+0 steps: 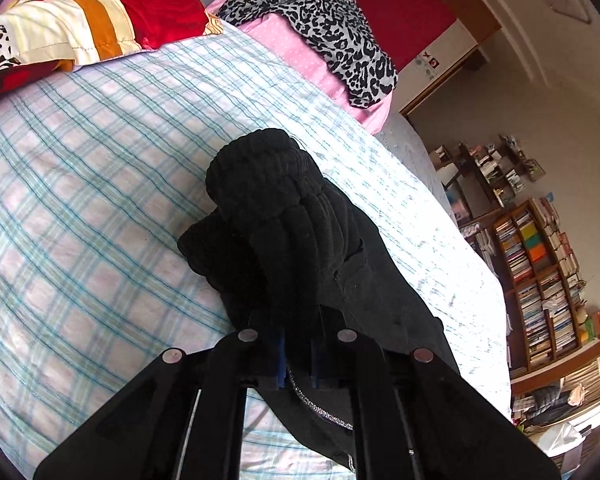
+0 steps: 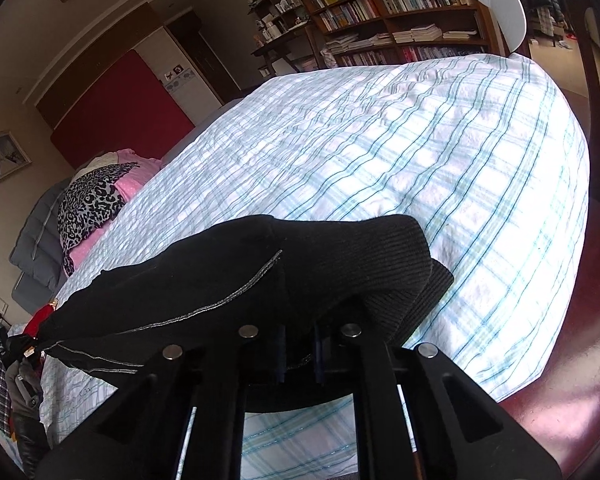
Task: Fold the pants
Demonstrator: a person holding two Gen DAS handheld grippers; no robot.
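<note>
the black pants (image 1: 296, 236) are lying bunched on the bed (image 1: 100, 208), over its blue-checked sheet, and both grippers are pinching them. in the left wrist view the fingers of the left gripper (image 1: 298, 354) are pressing together on a fold of the dark cloth, the ribbed cuff (image 1: 260, 168) of the pants rising just beyond the fingers and a silver-trimmed seam (image 1: 320, 408) hanging below them. in the right wrist view the fingers of the right gripper (image 2: 300, 354) are closing on the cloth likewise, the ribbed cuff (image 2: 404, 272) draping over the right finger and the fabric stretching away to the left. near the head of the bed a leopard-print cloth (image 1: 324, 28) is resting on a pink pillow (image 1: 300, 52); the bookcase (image 2: 396, 4) is holding rows of books.
</note>
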